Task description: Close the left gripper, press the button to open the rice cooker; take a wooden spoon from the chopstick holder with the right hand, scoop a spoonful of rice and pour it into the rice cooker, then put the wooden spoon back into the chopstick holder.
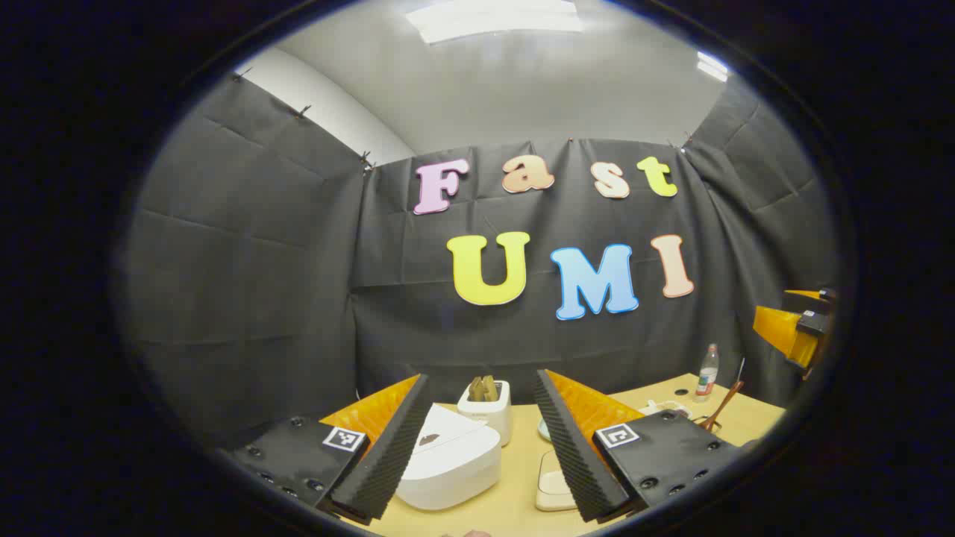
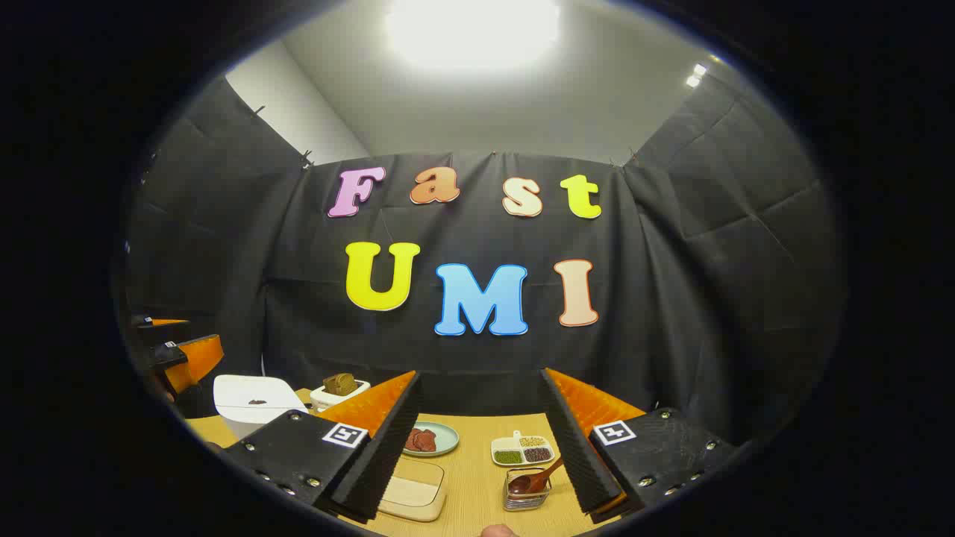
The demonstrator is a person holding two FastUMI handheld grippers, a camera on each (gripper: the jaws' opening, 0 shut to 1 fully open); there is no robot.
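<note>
Both tongs stand wide, holding nothing: your left gripper hangs over the shut cooker, your right gripper above the table. Near your right fingers, the spoon leans in the wire holder, handle slanting up and right. Judge it light, stiff, smooth; take it mid-handle. Beyond sits the grain dish. Lid unopened; close left first.

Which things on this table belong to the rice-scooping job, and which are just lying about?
Job: rice cooker, wooden spoon, chopstick holder, left gripper, right gripper.

Lying about: water bottle, plate with reddish food, divided dish of beans.
</note>
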